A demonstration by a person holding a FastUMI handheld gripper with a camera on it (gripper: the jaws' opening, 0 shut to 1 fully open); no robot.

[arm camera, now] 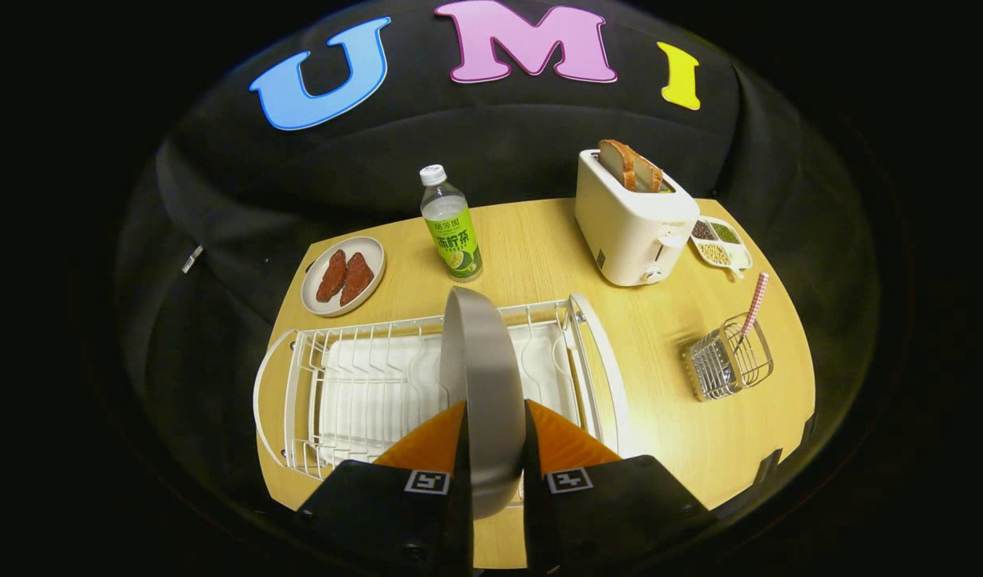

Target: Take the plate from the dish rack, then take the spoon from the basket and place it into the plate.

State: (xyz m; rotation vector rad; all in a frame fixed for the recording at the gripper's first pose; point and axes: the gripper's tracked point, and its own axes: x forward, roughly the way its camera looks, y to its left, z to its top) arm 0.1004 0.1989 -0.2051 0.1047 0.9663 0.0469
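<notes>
Staged kitchen booth, wooden table point(540, 240), toaster point(632, 228), dish rack point(363, 385), black cloth wall point(499, 136)

Gripper point(495, 425) fingers clamp plate point(483, 377) edge-on – above dish rack point(363, 385).

Grey plate point(479, 385) upright, edge-on over rack point(363, 385)

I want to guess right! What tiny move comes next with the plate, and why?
Probably lift it straight up. The gripper is shut on the plate, which stands on edge above the dish rack, so rising should clear the wires.
</notes>
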